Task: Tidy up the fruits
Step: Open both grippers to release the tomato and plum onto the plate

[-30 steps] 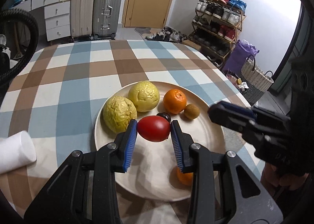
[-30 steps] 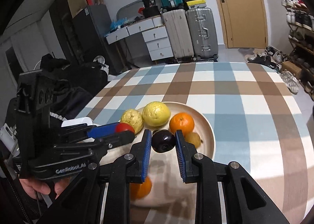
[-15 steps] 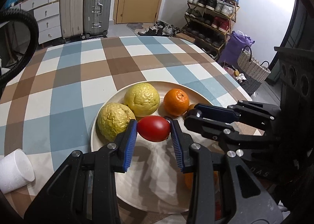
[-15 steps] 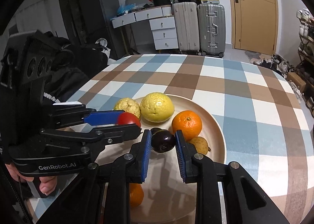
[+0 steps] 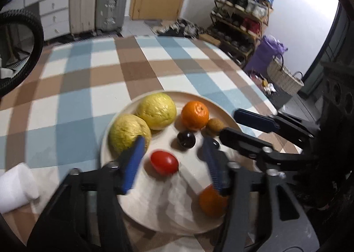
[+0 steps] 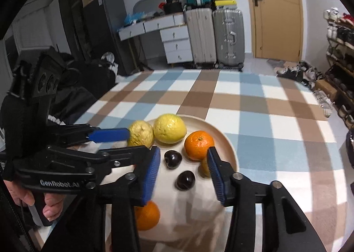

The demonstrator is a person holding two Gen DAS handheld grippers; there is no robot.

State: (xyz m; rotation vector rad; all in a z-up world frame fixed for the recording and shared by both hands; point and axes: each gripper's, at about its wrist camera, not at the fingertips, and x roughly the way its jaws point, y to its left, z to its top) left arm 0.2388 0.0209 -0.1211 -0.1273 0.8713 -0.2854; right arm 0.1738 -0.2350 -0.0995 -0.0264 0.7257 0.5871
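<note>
A beige plate point(image 5: 168, 199) on the checked tablecloth holds two yellow fruits point(image 5: 156, 110), an orange point(image 5: 194, 115), a small brown fruit point(image 5: 215, 126) and a dark plum point(image 5: 186, 139). A red tomato point(image 5: 164, 162) lies loose on the plate, between the spread fingers of my open left gripper point(image 5: 172, 141). A second orange point(image 5: 210, 203) sits at the near right, partly behind a finger. In the right wrist view two dark plums point(image 6: 185, 180) rest on the plate point(image 6: 231, 150), the nearer one between the fingers of my open right gripper point(image 6: 183, 152). The right gripper point(image 5: 230, 122) also shows at the plate's right rim.
A white cylinder point(image 5: 15, 185) lies on the cloth left of the plate. The tablecloth point(image 6: 254, 106) stretches far beyond the plate. Suitcases point(image 6: 216, 37), drawers and a shoe rack point(image 5: 241, 22) stand around the table. A hand point(image 6: 47, 205) holds the left gripper point(image 6: 137, 141).
Both grippers have opened. The left let go of the red tomato and the right let go of the dark plum; both fruits now lie on the plate.
</note>
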